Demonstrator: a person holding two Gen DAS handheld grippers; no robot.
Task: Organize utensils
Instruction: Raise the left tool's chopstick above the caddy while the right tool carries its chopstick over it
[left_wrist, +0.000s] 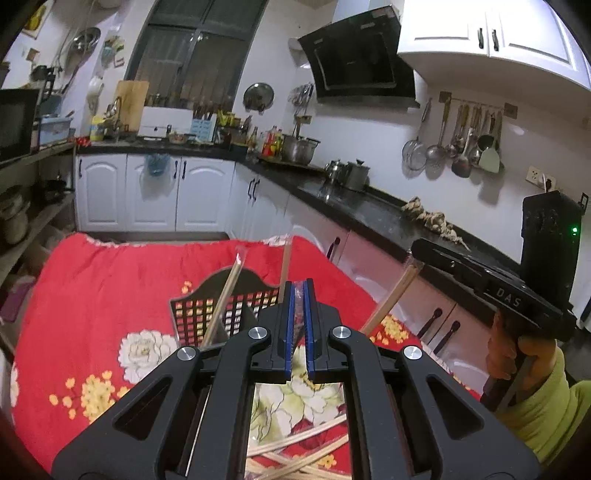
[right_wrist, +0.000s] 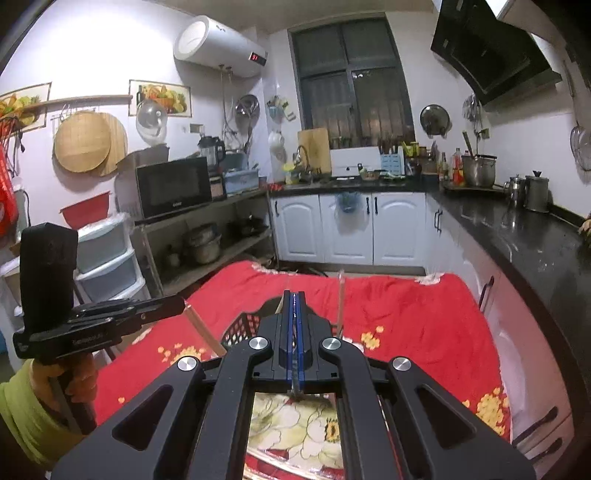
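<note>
The left gripper (left_wrist: 299, 286) is closed on a clear-wrapped chopstick (left_wrist: 285, 258); the lower part is hidden behind the fingers. The right gripper (right_wrist: 294, 295) is closed on a thin wrapped item, hard to identify. The black basket (left_wrist: 225, 302) with upright chopsticks lies just beyond both, on the red floral cloth (left_wrist: 110, 280). Loose chopsticks (left_wrist: 295, 458) are seen below.

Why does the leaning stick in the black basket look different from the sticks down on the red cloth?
The leaning stick stands up at a slant; the loose sticks lie flat. The leaning stick sits inside the black basket; the loose sticks lie on the red cloth, crossing each other. Both are long, thin and pale.
</note>
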